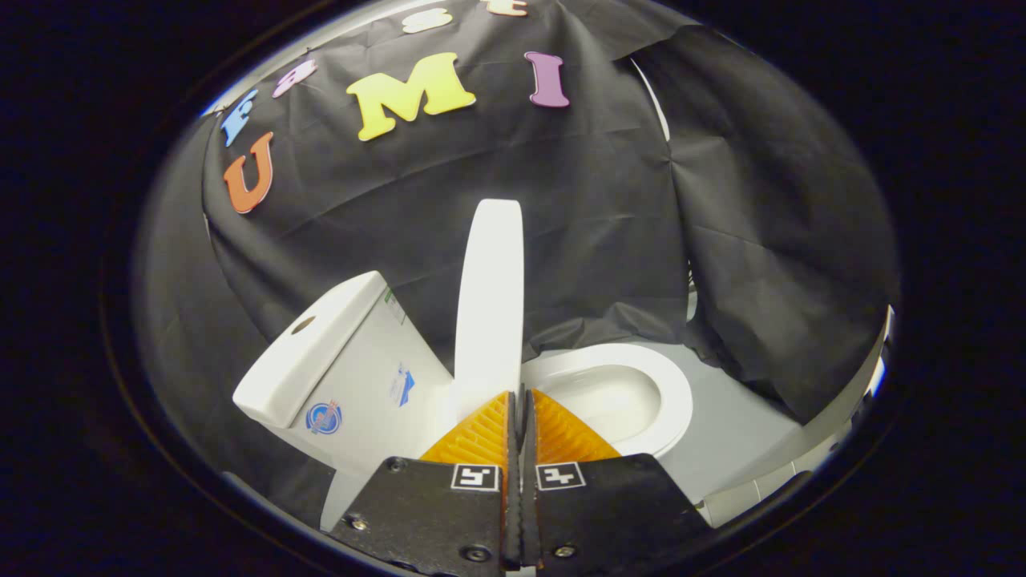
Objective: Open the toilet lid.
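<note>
Toilet seen side-on from my tool (pixel 518 394). The smooth white plastic toilet lid (pixel 489 296) stands raised edge-on, close to upright, rising straight ahead of my fingertips. To one side of it is the boxy white ceramic cistern (pixel 345 377), with stickers on its flank and a round flush button on top. To the other side lies the oval white seat ring (pixel 669 393), with the open bowl inside it.

My tool's two fingers are pressed together with barely a slit between them. I cannot tell whether they nip the lid's lower edge or simply meet in front of it, as the tips hide the contact.

Judgement: the lift looks nearly complete. What is left is to bring the lid past vertical so it leans back toward the cistern and rests there on its own.

How I would do this well:
- Push gently along the arc of the hinge, toward the cistern, not sideways across the lid.
- Keep the contact low and steady. The plastic looks slick, so a fast shove may let it skate off.
- Go slowly near the end, so the lid settles against the cistern rather than slapping it.
- Only back away once the lid clearly leans back. If it is released while near upright, it may fall onto the seat.
</note>
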{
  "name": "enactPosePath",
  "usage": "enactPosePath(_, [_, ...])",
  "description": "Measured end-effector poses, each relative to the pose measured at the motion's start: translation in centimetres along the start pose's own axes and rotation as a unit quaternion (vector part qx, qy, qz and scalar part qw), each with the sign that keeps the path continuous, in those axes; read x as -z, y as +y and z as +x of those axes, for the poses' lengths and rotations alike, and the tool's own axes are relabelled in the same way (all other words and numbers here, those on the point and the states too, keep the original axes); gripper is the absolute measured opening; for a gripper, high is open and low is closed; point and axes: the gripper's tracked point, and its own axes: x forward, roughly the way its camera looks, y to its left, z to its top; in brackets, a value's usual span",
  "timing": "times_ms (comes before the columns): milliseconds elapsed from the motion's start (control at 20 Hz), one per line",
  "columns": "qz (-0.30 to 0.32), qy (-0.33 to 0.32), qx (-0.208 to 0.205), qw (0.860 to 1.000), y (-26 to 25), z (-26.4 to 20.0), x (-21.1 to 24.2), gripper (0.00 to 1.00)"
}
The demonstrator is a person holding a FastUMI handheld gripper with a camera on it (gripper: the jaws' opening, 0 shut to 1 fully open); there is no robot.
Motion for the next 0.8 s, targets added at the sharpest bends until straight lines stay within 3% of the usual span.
enactPosePath(800, [-0.072, -0.019, 0.004, 0.997, 5.3, -0.1, 0.3, 0.06])
